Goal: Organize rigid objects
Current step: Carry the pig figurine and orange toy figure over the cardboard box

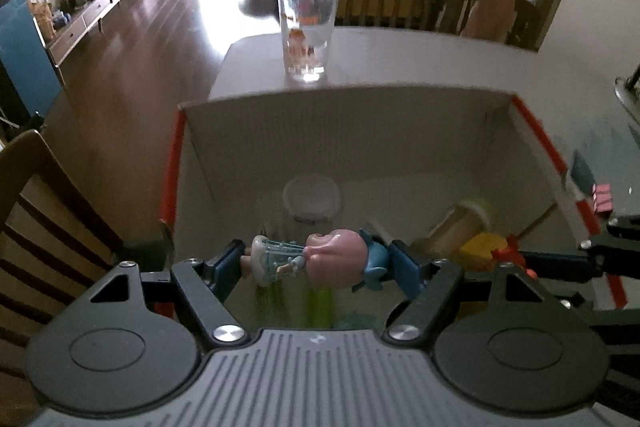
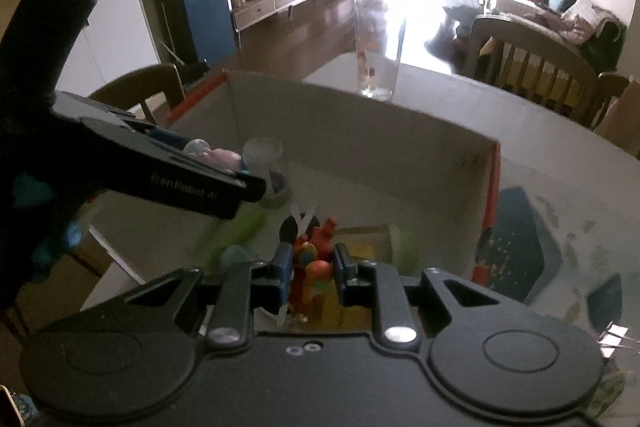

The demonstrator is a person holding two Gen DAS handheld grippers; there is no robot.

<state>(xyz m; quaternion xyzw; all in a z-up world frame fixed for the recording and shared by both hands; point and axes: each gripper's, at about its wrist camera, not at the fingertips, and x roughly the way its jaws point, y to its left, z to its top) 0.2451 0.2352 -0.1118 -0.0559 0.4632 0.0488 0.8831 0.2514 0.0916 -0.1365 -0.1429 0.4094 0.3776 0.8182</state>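
Gripping a pink doll (image 1: 334, 255) sideways between its wide-set fingers, the left gripper (image 1: 320, 259) hangs over an open cardboard box (image 1: 344, 115). Just right of those fingers, the right gripper (image 2: 310, 267) pinches an orange toy figure (image 2: 314, 259) in narrow jaws above the same box. Beyond both fingertips a drinking glass (image 1: 308, 23) stands upright on the table (image 1: 460, 59).

Pink-haired doll (image 1: 320, 259) in pale blue dress: lying sideways, clamped head and foot, above open cardboard box (image 1: 344, 131).
Orange-red toy figure (image 2: 314, 267): upright, pinched at sides, low inside same box.
Box: red-edged walls, on table; holds white lidded jar (image 1: 312, 201), tan tube (image 1: 460, 225), yellow block (image 1: 480, 247), blurred green item.
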